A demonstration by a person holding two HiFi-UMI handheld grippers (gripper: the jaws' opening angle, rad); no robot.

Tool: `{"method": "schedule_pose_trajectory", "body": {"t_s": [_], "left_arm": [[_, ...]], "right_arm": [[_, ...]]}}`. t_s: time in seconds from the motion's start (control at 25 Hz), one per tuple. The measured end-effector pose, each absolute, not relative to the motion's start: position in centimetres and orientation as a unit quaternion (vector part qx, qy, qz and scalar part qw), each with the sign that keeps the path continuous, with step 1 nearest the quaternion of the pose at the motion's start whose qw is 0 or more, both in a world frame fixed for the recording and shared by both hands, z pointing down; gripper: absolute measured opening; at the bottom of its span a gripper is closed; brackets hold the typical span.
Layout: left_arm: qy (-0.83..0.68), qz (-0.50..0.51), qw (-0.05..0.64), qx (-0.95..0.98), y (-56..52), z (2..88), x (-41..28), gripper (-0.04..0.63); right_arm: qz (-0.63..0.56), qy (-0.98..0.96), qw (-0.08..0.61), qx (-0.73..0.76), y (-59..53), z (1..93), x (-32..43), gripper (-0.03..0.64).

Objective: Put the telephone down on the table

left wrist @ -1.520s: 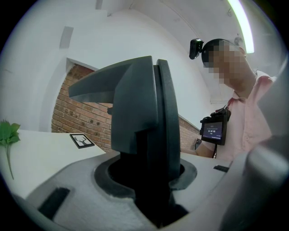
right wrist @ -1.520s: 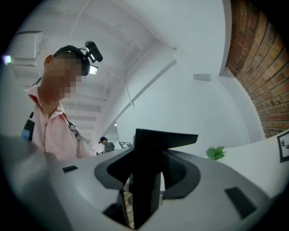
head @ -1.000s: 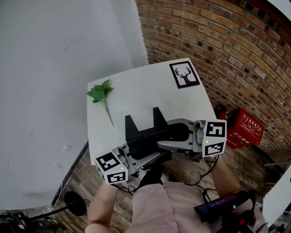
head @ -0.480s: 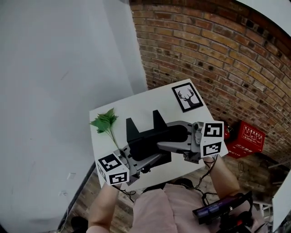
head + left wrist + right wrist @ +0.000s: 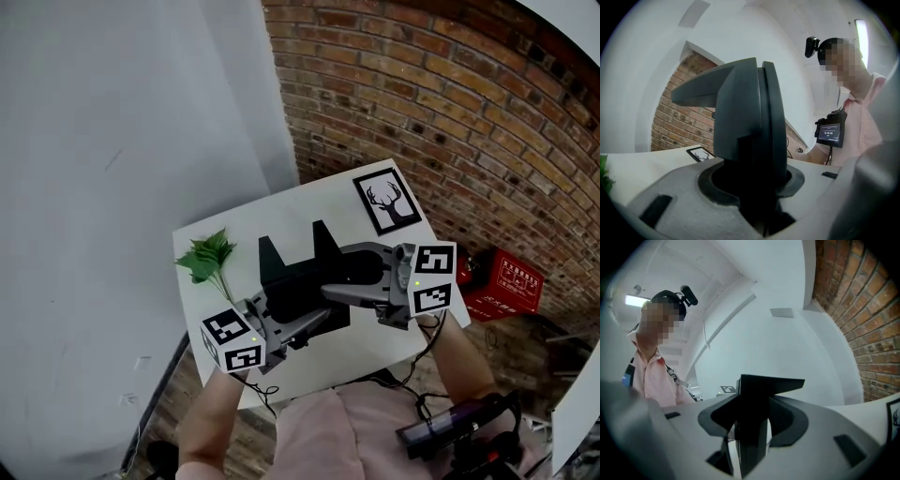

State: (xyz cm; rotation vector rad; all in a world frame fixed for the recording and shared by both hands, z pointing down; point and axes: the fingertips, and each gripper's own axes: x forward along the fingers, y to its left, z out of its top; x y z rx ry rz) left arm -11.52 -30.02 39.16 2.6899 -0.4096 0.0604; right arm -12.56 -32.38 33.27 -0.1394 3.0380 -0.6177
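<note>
Both of my tongs are clamped on the black telephone (image 5: 298,277): the left gripper (image 5: 309,324) pinches its near end and the right gripper (image 5: 342,289) its right side, each pair of jaws pressed against the dark body. The telephone sits over the middle of the white table (image 5: 281,211), its two prongs pointing toward the table's far edge; I cannot tell whether its base touches the top. A green leaf sprig (image 5: 211,258) lies at the table's left edge, and a deer picture (image 5: 386,200) at its far right corner.
</note>
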Motion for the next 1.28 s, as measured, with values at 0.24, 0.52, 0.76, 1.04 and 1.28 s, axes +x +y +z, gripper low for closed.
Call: {"method": "schedule_pose_trajectory", "body": {"t_s": [0.24, 0.52, 0.76, 1.04, 1.28], "left_arm": [[-0.15, 0.022, 0.244, 0.958, -31.9, 42.7, -11.2, 0.166], [-0.156, 0.018, 0.287, 0.945, -33.1, 46.3, -10.8, 0.166], [-0.159, 0.015, 0.314, 0.936, -33.5, 49.6, -10.3, 0.166], [-0.165, 0.01, 0.347, 0.923, -33.7, 53.3, -10.0, 0.166], [-0.172, 0.009, 0.369, 0.913, -33.8, 55.5, -9.9, 0.166]], "right_arm": [[-0.235, 0.971, 0.002, -0.042, -34.6, 36.9, -12.4, 0.187], [-0.274, 0.961, -0.007, -0.036, -36.3, 40.7, -12.1, 0.187], [-0.295, 0.954, -0.02, -0.036, -36.9, 44.1, -11.7, 0.19], [-0.325, 0.944, -0.041, -0.032, -37.3, 48.2, -11.6, 0.193], [-0.346, 0.936, -0.052, -0.033, -37.5, 50.5, -11.6, 0.196]]}}
